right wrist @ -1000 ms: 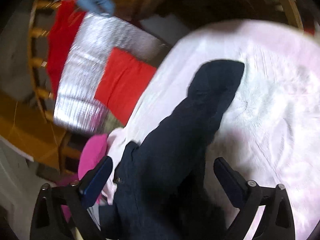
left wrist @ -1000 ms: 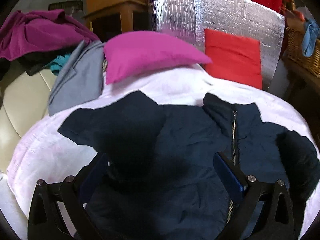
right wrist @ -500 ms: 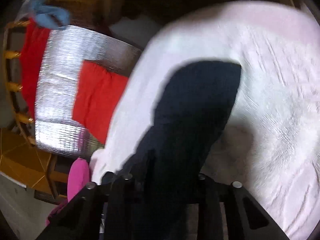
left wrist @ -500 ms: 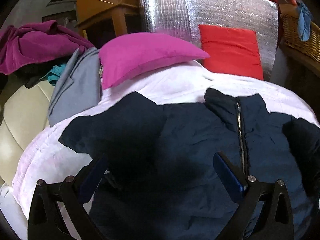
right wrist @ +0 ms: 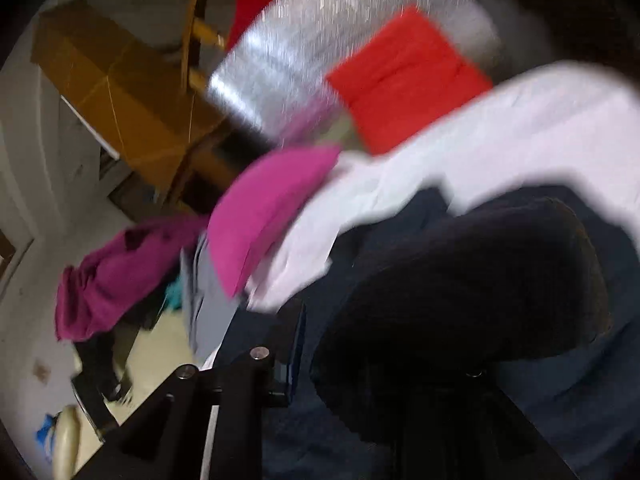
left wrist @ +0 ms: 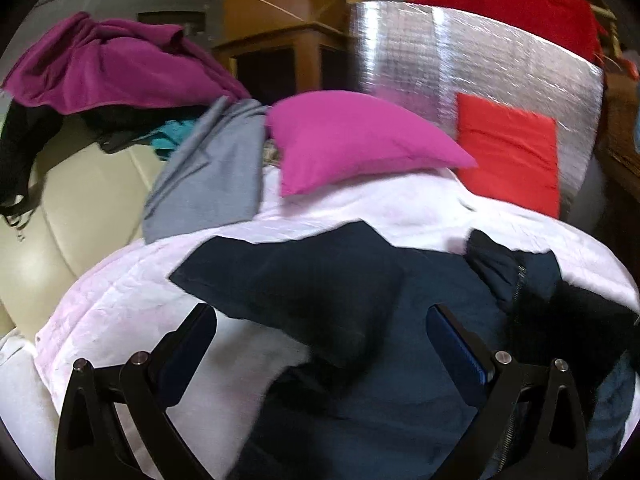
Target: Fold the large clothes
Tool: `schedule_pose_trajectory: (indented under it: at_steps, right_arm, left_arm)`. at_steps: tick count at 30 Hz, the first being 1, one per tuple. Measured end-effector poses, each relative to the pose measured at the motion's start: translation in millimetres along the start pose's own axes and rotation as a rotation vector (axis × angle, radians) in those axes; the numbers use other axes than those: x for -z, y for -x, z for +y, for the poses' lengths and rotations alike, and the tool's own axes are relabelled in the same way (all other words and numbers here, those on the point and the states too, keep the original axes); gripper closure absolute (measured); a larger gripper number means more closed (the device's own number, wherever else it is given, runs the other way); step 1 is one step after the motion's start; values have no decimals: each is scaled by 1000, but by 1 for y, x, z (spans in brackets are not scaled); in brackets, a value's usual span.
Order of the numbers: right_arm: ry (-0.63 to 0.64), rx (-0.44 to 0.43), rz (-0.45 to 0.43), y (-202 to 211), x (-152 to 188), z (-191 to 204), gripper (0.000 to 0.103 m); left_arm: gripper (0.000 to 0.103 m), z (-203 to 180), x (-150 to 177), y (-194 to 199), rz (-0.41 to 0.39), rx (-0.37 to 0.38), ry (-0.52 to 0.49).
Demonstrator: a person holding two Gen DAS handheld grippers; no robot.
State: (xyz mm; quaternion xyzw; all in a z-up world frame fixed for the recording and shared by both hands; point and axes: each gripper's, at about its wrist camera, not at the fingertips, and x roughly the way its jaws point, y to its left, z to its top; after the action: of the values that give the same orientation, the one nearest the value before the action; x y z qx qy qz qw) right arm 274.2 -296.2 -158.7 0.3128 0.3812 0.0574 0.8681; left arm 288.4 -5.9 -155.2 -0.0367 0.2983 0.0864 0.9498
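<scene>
A dark navy zip jacket (left wrist: 400, 300) lies spread on a pale pink quilt (left wrist: 120, 312). Its left sleeve (left wrist: 280, 280) is folded across the body. My left gripper (left wrist: 320, 340) is open above the jacket's lower left part and holds nothing. My right gripper (right wrist: 380, 360) is shut on the jacket's right sleeve (right wrist: 460, 292), which is lifted and carried over the jacket's body; the view is blurred by motion. The lifted sleeve also shows at the right edge of the left wrist view (left wrist: 580, 320).
A magenta pillow (left wrist: 352, 140) and a red pillow (left wrist: 508, 152) lie at the quilt's far end against a silver foil panel (left wrist: 440, 60). A grey garment (left wrist: 212, 176) and a purple garment (left wrist: 108, 68) lie on a cream sofa (left wrist: 60, 220) at left.
My right gripper closed on the right sleeve and has swung it up and left over the jacket. My left gripper drifted left, still open.
</scene>
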Motion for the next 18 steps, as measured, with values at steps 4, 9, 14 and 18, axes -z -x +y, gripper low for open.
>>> schedule_pose_trajectory:
  at_steps: [4, 9, 14, 18]
  right_arm:
    - [-102, 45, 187, -49, 40, -17, 40]
    - [-141, 16, 238, -17, 51, -28, 27]
    - [-116, 0, 69, 67, 31, -26, 27]
    - [-158, 197, -166, 130, 12, -62, 27]
  left_arm:
    - [0, 10, -2, -8, 18, -15, 15]
    - [0, 3, 1, -11, 36, 21, -28]
    - [0, -15, 5, -2, 18, 113, -80]
    - [0, -47, 16, 11, -3, 239, -185]
